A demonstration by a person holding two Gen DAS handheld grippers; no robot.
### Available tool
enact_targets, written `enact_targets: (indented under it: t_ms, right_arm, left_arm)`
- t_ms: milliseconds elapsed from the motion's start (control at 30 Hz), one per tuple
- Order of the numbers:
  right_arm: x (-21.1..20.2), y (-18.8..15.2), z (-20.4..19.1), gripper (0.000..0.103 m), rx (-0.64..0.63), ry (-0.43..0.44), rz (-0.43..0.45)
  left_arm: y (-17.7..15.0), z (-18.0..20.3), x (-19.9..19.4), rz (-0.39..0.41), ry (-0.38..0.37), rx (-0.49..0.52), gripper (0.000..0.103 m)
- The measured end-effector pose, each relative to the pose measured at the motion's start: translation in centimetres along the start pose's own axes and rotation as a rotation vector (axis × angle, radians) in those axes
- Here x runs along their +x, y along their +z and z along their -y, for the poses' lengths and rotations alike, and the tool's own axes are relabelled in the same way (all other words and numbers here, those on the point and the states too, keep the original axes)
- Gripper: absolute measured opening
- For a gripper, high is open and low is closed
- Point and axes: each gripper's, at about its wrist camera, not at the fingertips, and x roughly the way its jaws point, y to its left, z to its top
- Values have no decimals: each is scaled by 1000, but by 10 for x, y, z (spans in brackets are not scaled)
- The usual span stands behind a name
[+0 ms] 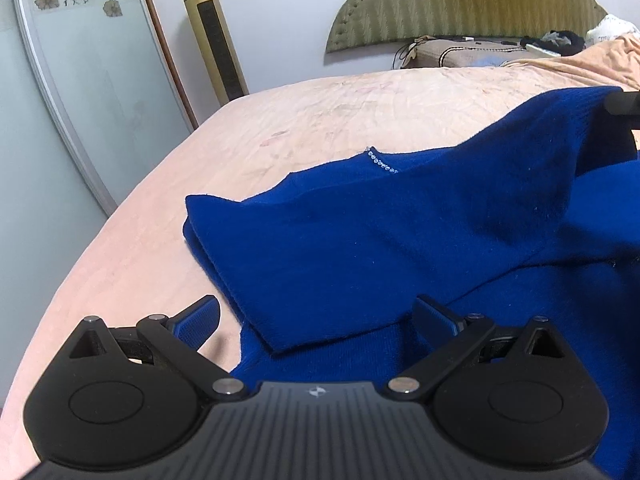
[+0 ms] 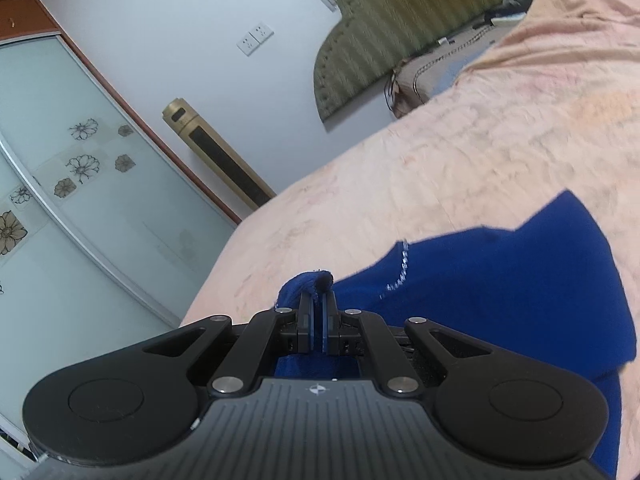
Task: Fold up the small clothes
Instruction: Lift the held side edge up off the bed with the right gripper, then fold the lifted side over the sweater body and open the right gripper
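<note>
A deep blue knit sweater point(image 1: 380, 232) with a small row of rhinestones lies on the peach bedspread point(image 1: 280, 128). One part of it is folded over the body, its cuff edge close to my left gripper point(image 1: 316, 316). That gripper is open, with the cuff edge between its spread fingers and untouched by the pads. At the right edge of the left wrist view, the other gripper point(image 1: 624, 106) holds a lifted corner of the sweater. In the right wrist view my right gripper point(image 2: 319, 300) is shut on a bunched fold of the blue sweater point(image 2: 500, 280), raised above the bed.
The bed's left edge drops off toward a glass sliding wardrobe door point(image 1: 60, 100) with flower prints. A gold tower fan point(image 1: 216, 36) stands against the wall. An olive padded headboard point(image 1: 460, 0) and pillows with dark items point(image 1: 560, 40) lie at the far end.
</note>
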Motion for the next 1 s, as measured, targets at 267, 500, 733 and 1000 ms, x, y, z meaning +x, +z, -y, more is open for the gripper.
enact_targets:
  t_ms: [267, 500, 733, 1000]
  right_arm:
    - [-2, -1, -15, 7, -27, 31, -14]
    - [10, 7, -109, 8, -152, 240, -100]
    - [23, 11, -238, 8, -385, 492, -207]
    - [8, 21, -253, 8, -423, 643, -270]
  left_arm:
    - [0, -6, 0, 4, 33, -19, 103]
    - [-16, -26, -18, 45, 140, -129, 103]
    - [-52, -32, -88, 260, 211, -138, 103]
    - [-19, -25, -59, 194, 185, -83, 103]
